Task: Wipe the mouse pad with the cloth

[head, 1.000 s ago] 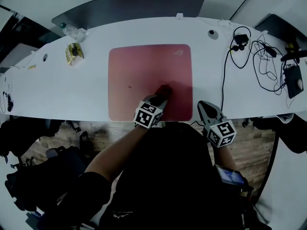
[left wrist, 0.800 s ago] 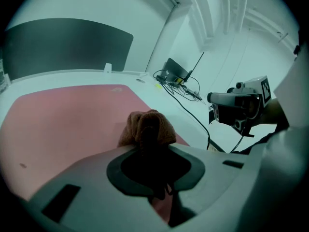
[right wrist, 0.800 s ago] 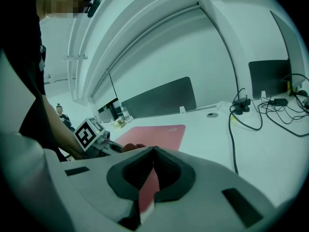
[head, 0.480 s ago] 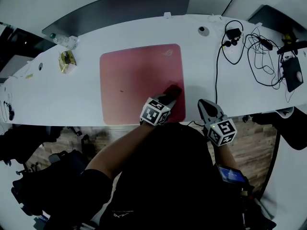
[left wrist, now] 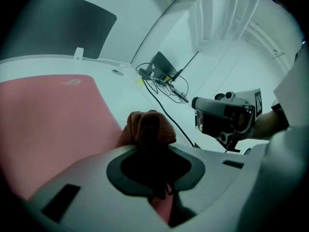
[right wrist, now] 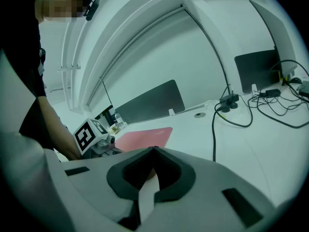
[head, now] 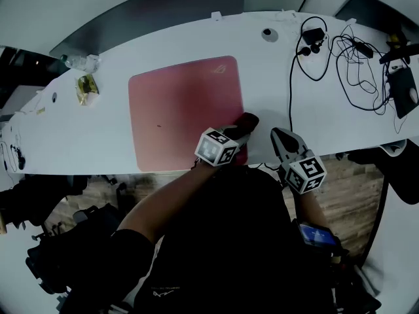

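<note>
Head view steeply down; 2 gripper views low — sharing mouse pad (head: 183, 113).

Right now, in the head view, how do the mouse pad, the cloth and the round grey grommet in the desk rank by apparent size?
1. mouse pad, clearly the largest
2. cloth, only partly visible
3. round grey grommet, the smallest

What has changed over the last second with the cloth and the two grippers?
The left gripper, shut on the brown cloth, has slid right across the pink mouse pad, from well inside it to its right edge. Nothing was taken up or let go. The right gripper stays shut and empty near the front edge of the white table. The pad lies where it did.
</note>
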`<state>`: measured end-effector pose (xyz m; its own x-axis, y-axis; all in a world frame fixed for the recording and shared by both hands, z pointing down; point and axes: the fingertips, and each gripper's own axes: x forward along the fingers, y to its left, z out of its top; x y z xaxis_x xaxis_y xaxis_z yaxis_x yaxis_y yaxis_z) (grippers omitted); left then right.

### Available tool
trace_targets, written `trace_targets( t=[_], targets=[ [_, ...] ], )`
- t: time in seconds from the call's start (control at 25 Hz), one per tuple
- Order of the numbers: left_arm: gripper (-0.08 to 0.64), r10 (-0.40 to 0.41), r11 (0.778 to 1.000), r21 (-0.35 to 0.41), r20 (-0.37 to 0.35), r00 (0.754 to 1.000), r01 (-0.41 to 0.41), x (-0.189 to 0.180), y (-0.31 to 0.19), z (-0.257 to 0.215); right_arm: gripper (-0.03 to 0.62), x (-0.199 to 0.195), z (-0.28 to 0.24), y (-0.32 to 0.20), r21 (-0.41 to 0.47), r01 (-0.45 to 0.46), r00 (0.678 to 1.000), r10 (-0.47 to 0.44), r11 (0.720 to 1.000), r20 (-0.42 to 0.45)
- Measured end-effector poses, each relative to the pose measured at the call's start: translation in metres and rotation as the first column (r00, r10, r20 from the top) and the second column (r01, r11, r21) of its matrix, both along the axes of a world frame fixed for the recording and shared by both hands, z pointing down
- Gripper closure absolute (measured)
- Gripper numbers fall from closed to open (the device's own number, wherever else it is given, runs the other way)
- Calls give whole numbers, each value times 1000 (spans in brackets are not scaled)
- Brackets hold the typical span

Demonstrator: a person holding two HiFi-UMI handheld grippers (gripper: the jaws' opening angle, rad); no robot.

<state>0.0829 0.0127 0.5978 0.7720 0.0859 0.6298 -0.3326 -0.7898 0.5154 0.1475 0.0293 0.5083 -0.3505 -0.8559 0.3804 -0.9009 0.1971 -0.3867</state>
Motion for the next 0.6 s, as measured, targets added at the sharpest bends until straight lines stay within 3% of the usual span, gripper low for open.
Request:
trace_targets(
  t=[0.16, 0.32, 0.6],
  targets=[
    [486, 9, 999, -36, -18, 1000, -9, 14, 3, -2, 568, 10, 4, -3, 3, -3, 1000, 3, 1000, 17],
    [486, -19, 1000, -19, -66, 998, 18, 21, -9, -19, 568, 23, 2, -11, 18, -26, 999, 25, 1000, 39],
    [486, -82, 997, -3, -17, 996, 82, 15, -40, -9, 568, 28, 6, -17, 21, -26, 996, 24, 999, 80]
  ],
)
